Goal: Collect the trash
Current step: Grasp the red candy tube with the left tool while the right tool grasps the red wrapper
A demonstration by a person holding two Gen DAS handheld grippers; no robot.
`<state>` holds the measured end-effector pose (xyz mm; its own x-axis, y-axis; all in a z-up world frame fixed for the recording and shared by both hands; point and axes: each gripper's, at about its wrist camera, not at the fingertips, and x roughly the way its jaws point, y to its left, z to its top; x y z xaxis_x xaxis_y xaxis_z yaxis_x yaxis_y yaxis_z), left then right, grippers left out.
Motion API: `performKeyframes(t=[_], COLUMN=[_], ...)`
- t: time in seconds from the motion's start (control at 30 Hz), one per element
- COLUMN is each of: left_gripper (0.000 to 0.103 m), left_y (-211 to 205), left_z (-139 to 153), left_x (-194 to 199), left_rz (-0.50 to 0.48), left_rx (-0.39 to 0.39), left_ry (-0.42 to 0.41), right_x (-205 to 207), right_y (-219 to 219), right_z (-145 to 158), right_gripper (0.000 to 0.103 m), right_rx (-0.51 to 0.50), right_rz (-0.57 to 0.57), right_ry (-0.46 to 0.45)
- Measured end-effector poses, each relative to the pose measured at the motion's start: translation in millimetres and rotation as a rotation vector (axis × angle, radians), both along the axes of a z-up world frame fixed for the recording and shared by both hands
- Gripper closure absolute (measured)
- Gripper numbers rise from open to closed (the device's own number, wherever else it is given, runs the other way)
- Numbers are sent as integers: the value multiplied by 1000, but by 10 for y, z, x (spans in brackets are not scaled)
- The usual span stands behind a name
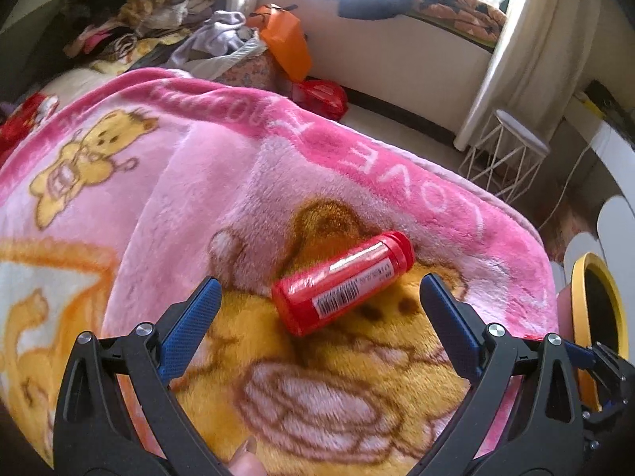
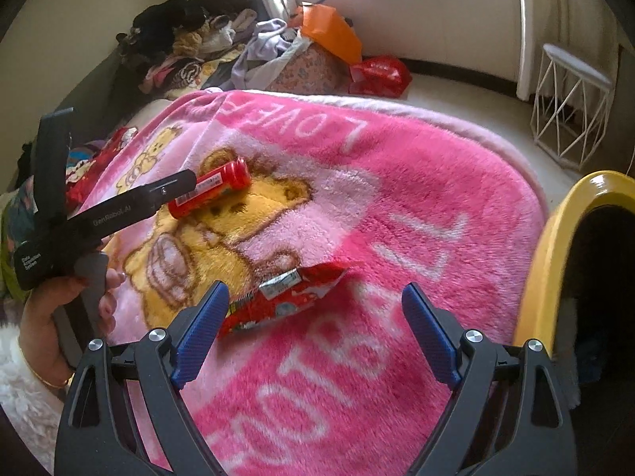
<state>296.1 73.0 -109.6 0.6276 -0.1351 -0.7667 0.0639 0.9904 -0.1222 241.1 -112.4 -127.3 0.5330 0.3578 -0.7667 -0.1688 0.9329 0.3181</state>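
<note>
A red plastic bottle (image 1: pixel 343 283) with a barcode label lies on its side on the pink bear blanket (image 1: pixel 238 166). My left gripper (image 1: pixel 319 287) is open, its blue fingers on either side of the bottle, just short of it. The bottle (image 2: pixel 210 188) also shows in the right wrist view, with the left gripper's black body (image 2: pixel 119 206) beside it. A crumpled red snack wrapper (image 2: pixel 278 301) lies on the blanket (image 2: pixel 397 206). My right gripper (image 2: pixel 315 295) is open just before the wrapper. A yellow-rimmed bin (image 2: pixel 555 246) stands at the right.
Piles of clothes (image 2: pixel 222 47), an orange bag (image 2: pixel 333 35) and a red bag (image 2: pixel 379 73) lie beyond the bed. A white wire stool (image 2: pixel 567 107) stands on the floor at right. The bin's yellow rim (image 1: pixel 595 301) shows past the blanket edge.
</note>
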Motion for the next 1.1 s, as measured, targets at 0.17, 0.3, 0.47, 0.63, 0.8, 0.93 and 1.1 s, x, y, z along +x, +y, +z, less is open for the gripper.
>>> performKeyframes(t=[0.17, 0.3, 0.47, 0.63, 0.8, 0.93, 1.1], left_gripper=[11, 11, 18, 28, 47, 60, 80], left_y=[-81, -164, -325, -458, -440, -406, -347], left_z=[-62, -109, -150, -214, -285, -319, -301], left_x=[160, 215, 212, 204, 206, 155, 97], left_rz=[-91, -150, -220, -262, -252, -242, -197], left_rx=[43, 68, 123, 169, 159, 133, 60], left_ry=[16, 37, 43, 62, 90, 103, 104], right_x=[107, 119, 47, -61, -153, -198, -289], right_y=[83, 163, 204, 158, 127, 114, 57], right_z=[-82, -96, -121, -127, -79, -40, 8], right_gripper=[27, 49, 82, 88, 92, 93, 94], right_rx=[39, 62, 53, 55, 63, 69, 72], right_rz=[21, 68, 98, 107, 115, 120, 123], right_ry=[40, 46, 38, 30, 8, -2, -13])
